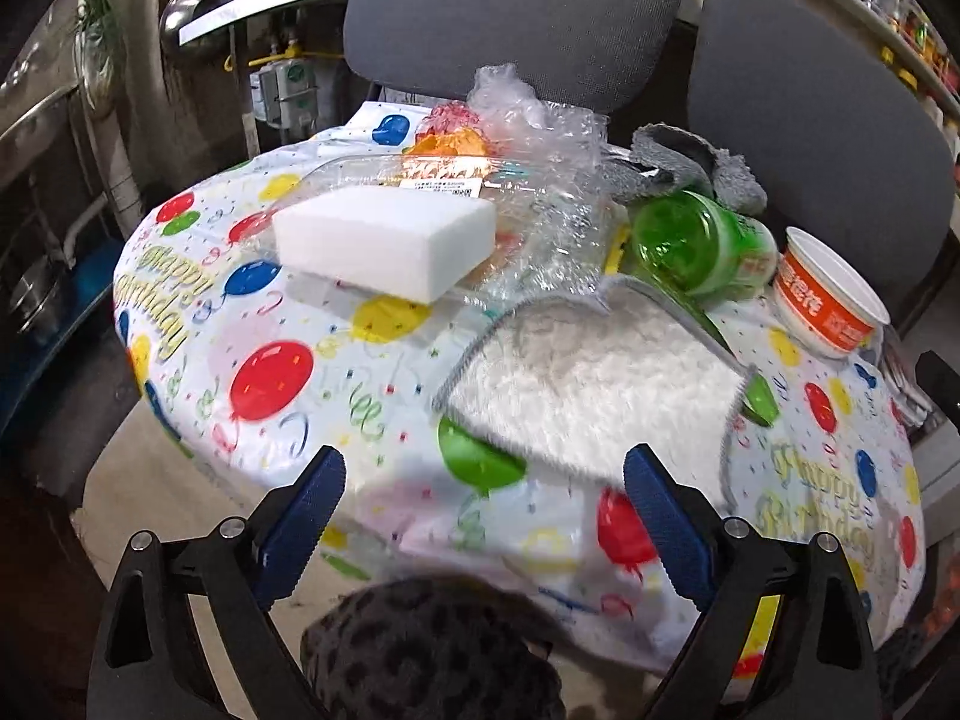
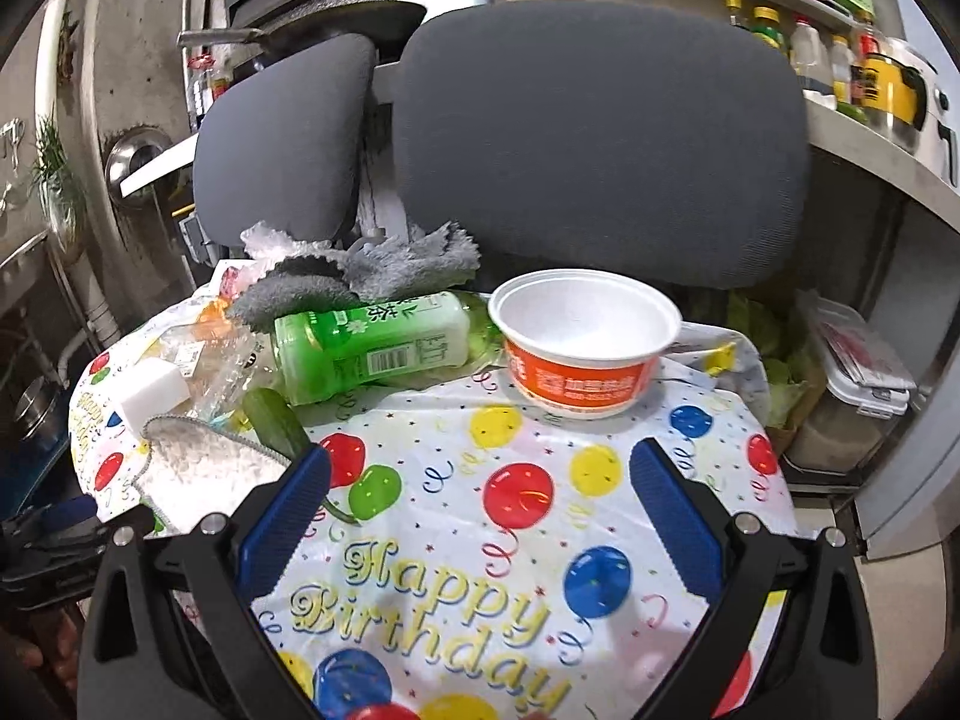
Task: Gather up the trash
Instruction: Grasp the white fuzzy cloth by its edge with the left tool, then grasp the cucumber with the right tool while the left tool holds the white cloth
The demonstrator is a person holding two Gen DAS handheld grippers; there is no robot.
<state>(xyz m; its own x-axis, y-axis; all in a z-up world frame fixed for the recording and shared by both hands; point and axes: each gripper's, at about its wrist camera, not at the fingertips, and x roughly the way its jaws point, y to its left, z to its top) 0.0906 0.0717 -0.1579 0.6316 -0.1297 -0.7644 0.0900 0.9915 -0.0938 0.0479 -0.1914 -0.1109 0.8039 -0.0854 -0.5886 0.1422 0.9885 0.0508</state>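
A round table under a balloon-print birthday cloth (image 1: 264, 324) (image 2: 480, 516) carries the litter. A green tea bottle (image 1: 699, 246) (image 2: 372, 342) lies on its side beside an empty orange-and-white paper bowl (image 1: 828, 300) (image 2: 585, 339). Crumpled clear plastic wrap (image 1: 540, 120) and a clear food tray (image 1: 420, 180) sit at the back, with a white sponge block (image 1: 387, 243) (image 2: 153, 390) on the tray. My left gripper (image 1: 483, 522) is open near the front edge, short of a white cloth (image 1: 600, 384) (image 2: 204, 462). My right gripper (image 2: 480, 516) is open above bare tablecloth, short of the bowl.
Two grey chair backs (image 1: 516, 12) (image 2: 600, 138) stand close behind the table. A grey rag (image 1: 678, 165) (image 2: 372, 270) is bunched at the far side. A dark spotted object (image 1: 420, 654) sits just below the left gripper. Shelves with bottles (image 2: 840, 54) run along the right.
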